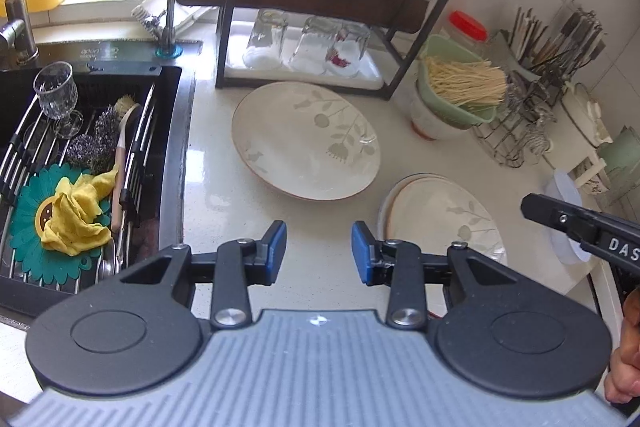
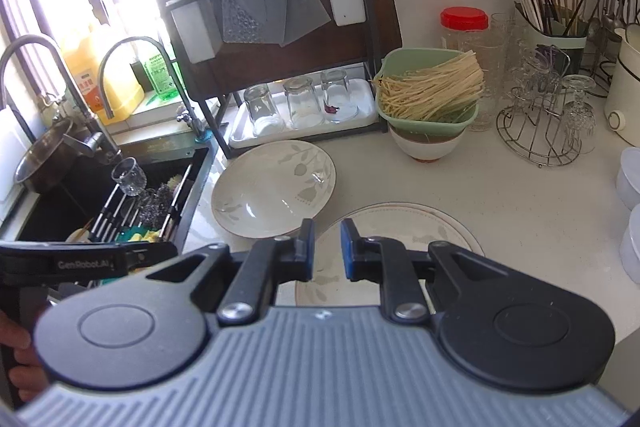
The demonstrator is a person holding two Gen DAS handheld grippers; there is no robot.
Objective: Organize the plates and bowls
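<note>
Two leaf-pattern plates (image 1: 306, 141) on pale counter (image 1: 216, 211) beside sink (image 1: 176, 155); left claw (image 1: 319, 253) apart, right claw (image 2: 327, 250) nearly together, both empty.

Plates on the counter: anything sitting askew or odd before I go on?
Yes. The large leaf-pattern plate sits tilted, its far rim apparently propped on the rack's base. The stacked plates nearer lie flat. No spills or chips visible.

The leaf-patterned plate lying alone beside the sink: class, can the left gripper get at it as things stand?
Probably yes. The left gripper is open and empty, and only bare counter separates it from the plate, with nothing on top.
</note>
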